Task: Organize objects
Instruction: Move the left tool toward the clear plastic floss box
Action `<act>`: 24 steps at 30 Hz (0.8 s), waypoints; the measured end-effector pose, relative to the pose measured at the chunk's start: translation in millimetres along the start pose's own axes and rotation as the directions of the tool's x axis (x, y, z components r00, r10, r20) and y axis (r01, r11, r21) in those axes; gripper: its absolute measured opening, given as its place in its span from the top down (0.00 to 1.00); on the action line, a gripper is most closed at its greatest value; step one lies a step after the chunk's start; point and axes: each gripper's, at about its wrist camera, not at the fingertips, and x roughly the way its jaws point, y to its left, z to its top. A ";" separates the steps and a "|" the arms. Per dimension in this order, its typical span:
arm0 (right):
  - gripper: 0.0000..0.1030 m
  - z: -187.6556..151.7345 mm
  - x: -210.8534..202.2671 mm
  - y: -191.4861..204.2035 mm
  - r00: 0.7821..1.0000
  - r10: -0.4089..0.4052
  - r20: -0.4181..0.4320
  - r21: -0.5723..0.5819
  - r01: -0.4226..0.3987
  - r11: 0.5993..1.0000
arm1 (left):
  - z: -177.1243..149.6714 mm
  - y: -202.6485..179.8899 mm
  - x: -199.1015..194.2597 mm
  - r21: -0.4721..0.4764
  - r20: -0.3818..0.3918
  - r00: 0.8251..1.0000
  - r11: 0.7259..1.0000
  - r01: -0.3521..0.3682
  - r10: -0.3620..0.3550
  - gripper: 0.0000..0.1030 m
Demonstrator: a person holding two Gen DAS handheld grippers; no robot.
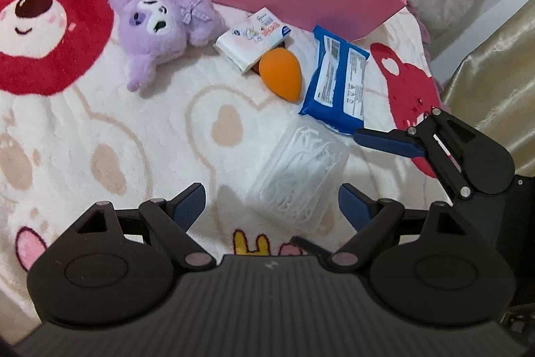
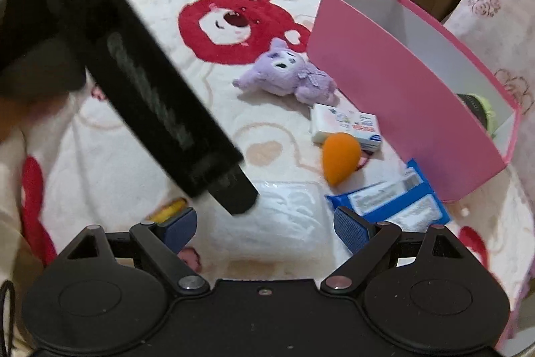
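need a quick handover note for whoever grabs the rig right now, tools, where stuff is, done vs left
Left tool: open, empty, above the clear floss pick box.
Right tool: open, empty, over the same box from the other side.
Pink box stands open on the bear blanket; one dark, green-trimmed item is already inside.
Still out on the blanket: purple plush, white tissue pack, orange sponge touching that pack, blue wipes pack, floss pick box.
Left: move those five into the pink box, probably the floss picks first.
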 end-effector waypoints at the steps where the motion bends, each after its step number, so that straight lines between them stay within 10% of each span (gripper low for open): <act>1: 0.11 -0.9 3.0 1.3 1.000 -0.006 -0.001 -0.005 0.006 1.000 | -0.6 0.8 2.6 -0.004 -0.004 1.000 1.000 -0.003 0.003 0.17; 13: 0.08 -13.0 29.0 -4.8 0.999 -0.030 -0.042 0.039 0.032 0.999 | -13.2 7.2 26.4 -0.063 -0.026 1.000 0.998 -0.006 0.004 0.20; 24: 0.05 -15.9 30.9 -27.8 0.993 0.100 -0.055 0.254 -0.083 0.964 | -12.4 10.6 26.4 -0.100 0.012 0.997 0.992 0.071 -0.070 0.52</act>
